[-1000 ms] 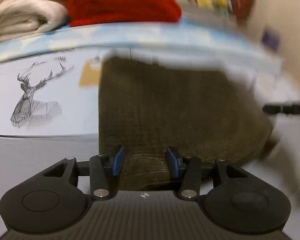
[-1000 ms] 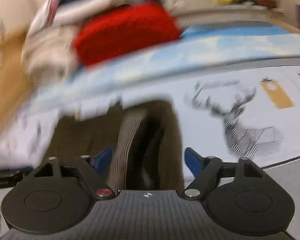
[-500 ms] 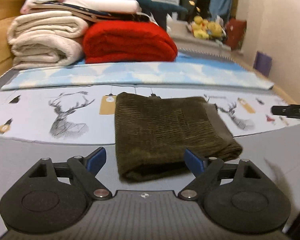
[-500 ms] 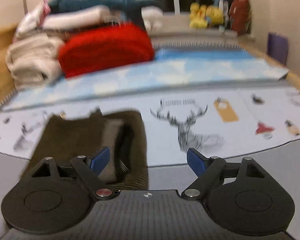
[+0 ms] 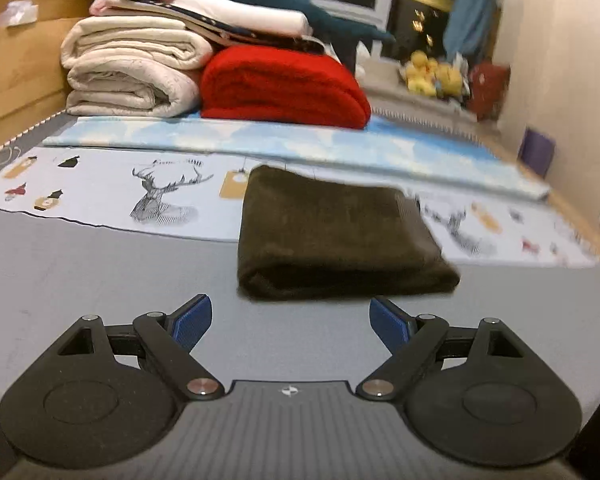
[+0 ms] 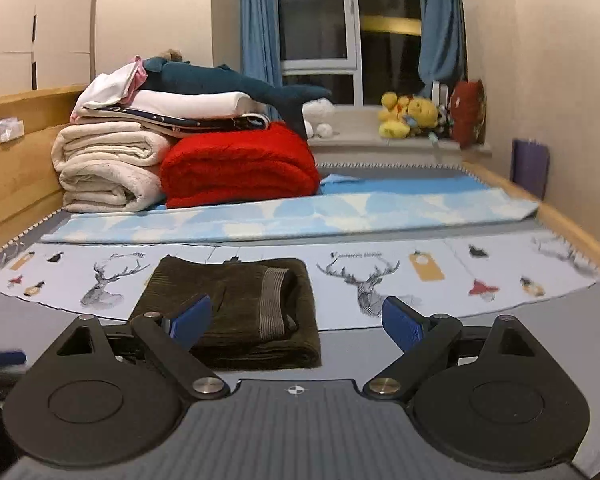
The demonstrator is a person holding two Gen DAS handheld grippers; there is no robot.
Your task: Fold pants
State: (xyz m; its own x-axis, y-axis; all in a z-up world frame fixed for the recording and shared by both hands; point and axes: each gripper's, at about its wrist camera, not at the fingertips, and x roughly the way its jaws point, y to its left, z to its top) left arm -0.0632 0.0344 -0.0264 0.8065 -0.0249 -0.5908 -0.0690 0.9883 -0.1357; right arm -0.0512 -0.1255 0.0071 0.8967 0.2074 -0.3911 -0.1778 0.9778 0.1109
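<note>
The dark olive corduroy pants (image 5: 332,236) lie folded into a compact rectangle on the bed, partly on the deer-print mat (image 5: 100,196). In the right wrist view the pants (image 6: 236,300) show a striped waistband on top. My left gripper (image 5: 290,312) hovers just short of the near fold, open, with nothing between its blue pads. My right gripper (image 6: 296,312) is above and behind the pants; its jaws are opening and hold nothing.
A stack of cream blankets (image 5: 132,72), a red blanket (image 5: 280,88) and a shark plush (image 6: 228,80) sits at the head of the bed. A wooden bed frame (image 5: 16,80) runs along the left, a wall on the right. Plush toys (image 6: 412,116) line the window sill.
Both grippers have drawn back and up from the pants. The left jaws, first around the pants' near edge, spread wide and let go. The right jaws widened too.
</note>
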